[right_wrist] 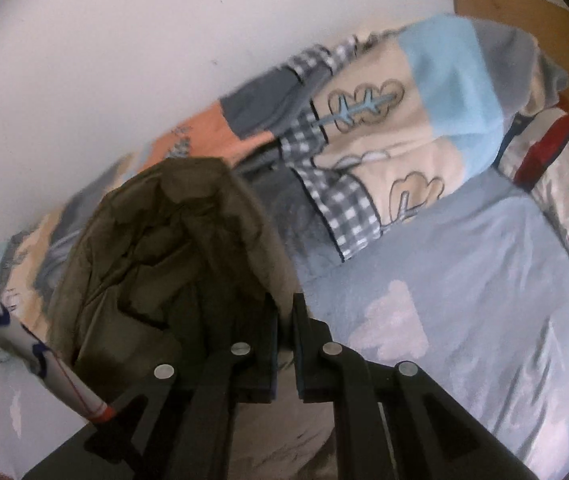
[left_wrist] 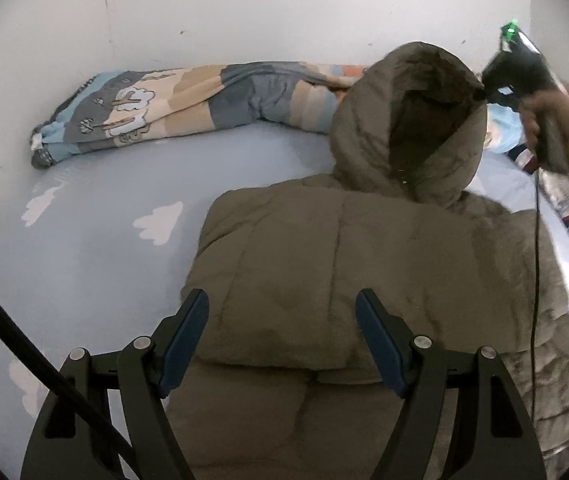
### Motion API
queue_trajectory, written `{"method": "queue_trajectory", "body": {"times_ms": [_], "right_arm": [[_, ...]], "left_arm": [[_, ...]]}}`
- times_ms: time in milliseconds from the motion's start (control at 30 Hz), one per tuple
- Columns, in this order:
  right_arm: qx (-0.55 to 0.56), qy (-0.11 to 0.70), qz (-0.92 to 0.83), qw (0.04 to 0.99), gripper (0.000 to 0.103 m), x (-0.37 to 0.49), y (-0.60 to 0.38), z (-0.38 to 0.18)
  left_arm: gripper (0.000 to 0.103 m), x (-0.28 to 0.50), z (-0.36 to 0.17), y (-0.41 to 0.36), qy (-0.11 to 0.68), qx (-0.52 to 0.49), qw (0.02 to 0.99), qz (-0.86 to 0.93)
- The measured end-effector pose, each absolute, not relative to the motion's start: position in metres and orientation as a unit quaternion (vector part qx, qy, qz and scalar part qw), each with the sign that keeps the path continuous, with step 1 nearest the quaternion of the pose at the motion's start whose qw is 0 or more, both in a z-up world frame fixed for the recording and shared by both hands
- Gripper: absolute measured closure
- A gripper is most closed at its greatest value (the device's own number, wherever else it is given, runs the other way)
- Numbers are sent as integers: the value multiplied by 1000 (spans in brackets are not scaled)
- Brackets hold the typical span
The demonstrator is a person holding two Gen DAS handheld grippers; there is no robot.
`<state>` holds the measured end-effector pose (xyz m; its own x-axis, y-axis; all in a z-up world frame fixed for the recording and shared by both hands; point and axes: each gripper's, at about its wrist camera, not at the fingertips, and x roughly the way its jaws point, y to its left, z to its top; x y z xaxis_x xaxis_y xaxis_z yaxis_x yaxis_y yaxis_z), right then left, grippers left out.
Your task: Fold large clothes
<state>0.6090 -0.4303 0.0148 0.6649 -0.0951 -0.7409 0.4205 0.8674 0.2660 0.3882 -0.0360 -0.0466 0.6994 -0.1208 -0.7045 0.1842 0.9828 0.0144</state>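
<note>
Jacket (left_wrist: 364,264), olive and padded, lies on the bed sheet (left_wrist: 104,260) directly ahead of and beneath the left gripper (left_wrist: 282,312), body already doubled into a compact block. Left gripper stands spread wide, nothing between its fingers, poised over the near folded edge. Beyond it the hood (left_wrist: 408,128) is raised upright, pinched at its rim by the right gripper (left_wrist: 484,94). Judgement: the step in hand is laying the hood down over the body; the left tool would do well to press the block flat so it does not drag. Open sheet lies to the left of the tool; a rolled blanket (left_wrist: 188,100) along the wall limits room ahead.

Right wrist view: right gripper (right_wrist: 284,320) is clamped on the hood (right_wrist: 172,240) rim, lining bunched to its left. Blanket (right_wrist: 364,140) lies close ahead, bare sheet (right_wrist: 464,280) to the right. Judgement: draw the hood back towards the operator, away from the blanket; keep the rim taut to avoid creasing.
</note>
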Motion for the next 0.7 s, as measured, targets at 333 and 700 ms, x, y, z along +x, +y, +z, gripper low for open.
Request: {"method": "queue_trajectory", "body": {"times_ms": [333, 700], "right_arm": [[137, 326, -65, 933, 97, 456, -363, 68], [91, 359, -27, 929, 97, 303, -315, -8]], "left_arm": [[28, 394, -2, -14, 369, -99, 910, -163], [42, 404, -29, -29, 388, -185, 868, -250]]}}
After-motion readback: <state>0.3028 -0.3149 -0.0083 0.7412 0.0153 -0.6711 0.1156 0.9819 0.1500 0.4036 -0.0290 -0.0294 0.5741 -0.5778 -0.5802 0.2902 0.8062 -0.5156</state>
